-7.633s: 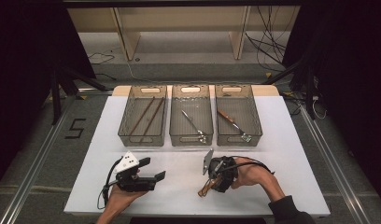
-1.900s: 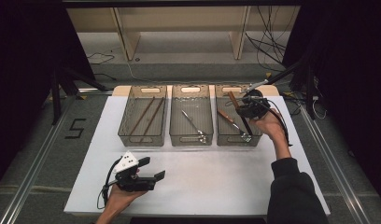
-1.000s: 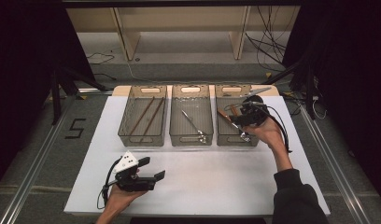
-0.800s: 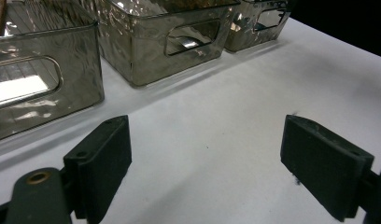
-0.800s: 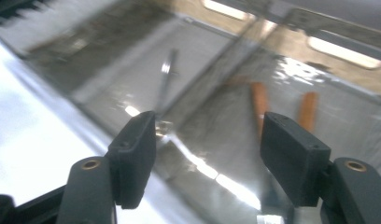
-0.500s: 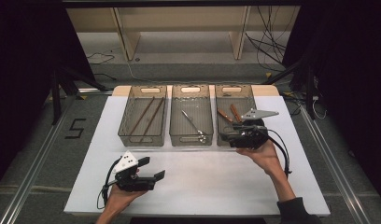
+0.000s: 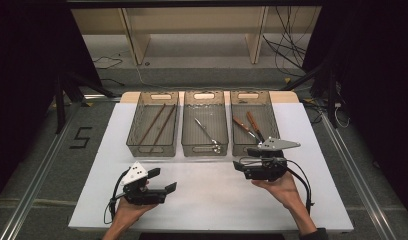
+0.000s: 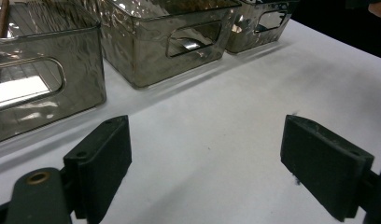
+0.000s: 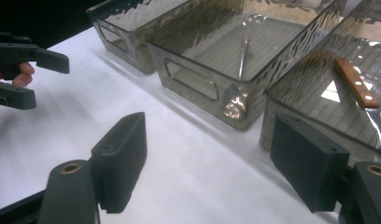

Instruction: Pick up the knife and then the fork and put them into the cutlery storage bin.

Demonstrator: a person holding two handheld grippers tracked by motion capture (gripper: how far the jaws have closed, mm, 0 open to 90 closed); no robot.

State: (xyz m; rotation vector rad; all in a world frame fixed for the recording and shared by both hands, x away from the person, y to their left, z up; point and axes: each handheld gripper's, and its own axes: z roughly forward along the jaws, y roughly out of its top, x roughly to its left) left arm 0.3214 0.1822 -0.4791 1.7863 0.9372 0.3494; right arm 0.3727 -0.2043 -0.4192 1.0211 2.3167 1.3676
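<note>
Three clear bins stand in a row across the upper middle of the high view: the left bin [image 7: 153,123] holds two long brown sticks [image 7: 158,121], the centre bin [image 7: 204,122] holds a metal utensil [image 7: 208,134], and the right bin [image 7: 254,121] holds two wooden-handled knives [image 7: 248,126]. Your right tongs [image 7: 242,167] sit at centre right of that view, just in front of the right bin, with the jaws spread wide and nothing between them; they have just been opening. Your left tongs [image 7: 162,180] rest at lower left on the white bench [image 7: 212,200], jaws also apart and empty, as the left gripper view confirms. In the right gripper view one knife handle [image 9: 355,82] lies inside the bin at upper right, clear of the jaws. Judging by this layout, sorting appears complete or close to it: every visible utensil is binned, and no loose item remains on the bench. Verify before you retract.
</note>
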